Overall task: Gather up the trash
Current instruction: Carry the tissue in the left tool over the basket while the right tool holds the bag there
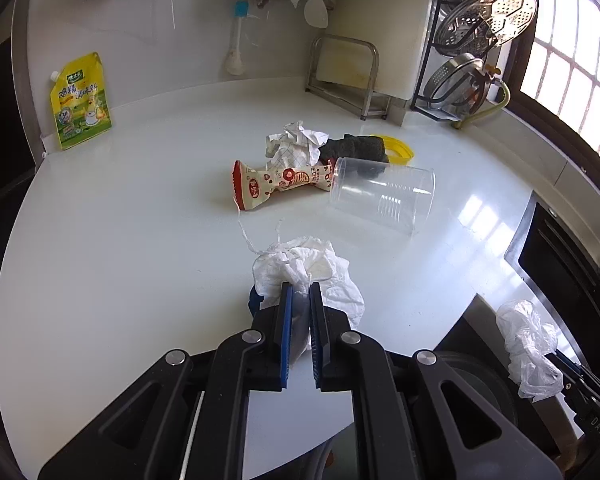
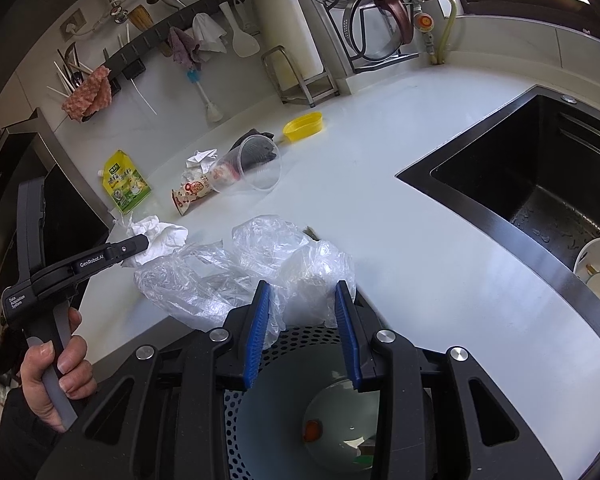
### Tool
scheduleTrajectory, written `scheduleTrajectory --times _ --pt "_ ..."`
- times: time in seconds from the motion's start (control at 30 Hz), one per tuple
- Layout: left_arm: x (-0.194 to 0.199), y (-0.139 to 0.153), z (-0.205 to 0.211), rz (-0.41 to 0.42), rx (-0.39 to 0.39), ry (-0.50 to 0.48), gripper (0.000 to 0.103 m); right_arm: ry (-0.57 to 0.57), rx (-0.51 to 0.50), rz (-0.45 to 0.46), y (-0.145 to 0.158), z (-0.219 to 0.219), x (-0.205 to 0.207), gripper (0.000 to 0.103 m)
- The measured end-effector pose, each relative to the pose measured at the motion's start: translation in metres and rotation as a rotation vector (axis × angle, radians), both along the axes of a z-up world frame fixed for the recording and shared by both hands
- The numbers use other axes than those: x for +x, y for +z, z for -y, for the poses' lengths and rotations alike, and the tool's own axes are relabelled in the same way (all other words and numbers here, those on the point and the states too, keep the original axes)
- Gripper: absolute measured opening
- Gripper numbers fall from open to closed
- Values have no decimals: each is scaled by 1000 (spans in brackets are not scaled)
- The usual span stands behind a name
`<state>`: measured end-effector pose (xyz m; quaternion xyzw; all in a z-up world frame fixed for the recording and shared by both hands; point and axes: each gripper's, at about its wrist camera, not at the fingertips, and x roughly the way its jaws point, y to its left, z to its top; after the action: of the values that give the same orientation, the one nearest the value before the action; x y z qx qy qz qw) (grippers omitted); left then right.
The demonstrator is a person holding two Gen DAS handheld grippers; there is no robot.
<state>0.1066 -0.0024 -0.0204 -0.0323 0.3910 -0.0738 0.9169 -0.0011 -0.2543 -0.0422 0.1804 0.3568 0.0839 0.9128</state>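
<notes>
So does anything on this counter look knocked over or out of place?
Yes. The clear plastic cup lies tipped on its side mid-counter, beside the snack wrapper. The yellow lid sits apart, behind it.

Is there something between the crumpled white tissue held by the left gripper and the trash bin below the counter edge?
Yes. The crumpled white tissue is in the left gripper, whose jaws are shut on it. A clear plastic bag lies on the counter between it and the perforated trash bin, partly draped over the rim.
</notes>
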Motion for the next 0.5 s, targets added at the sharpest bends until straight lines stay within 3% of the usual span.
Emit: scheduleTrajectory --times 0.23,0.5 --pt "-6 0 -11 12 4 18 12 0 2 -4 0 -1 0 32" --pt "-11 18 -30 37 -65 17 9 4 1 -8 -1 -2 2 32"
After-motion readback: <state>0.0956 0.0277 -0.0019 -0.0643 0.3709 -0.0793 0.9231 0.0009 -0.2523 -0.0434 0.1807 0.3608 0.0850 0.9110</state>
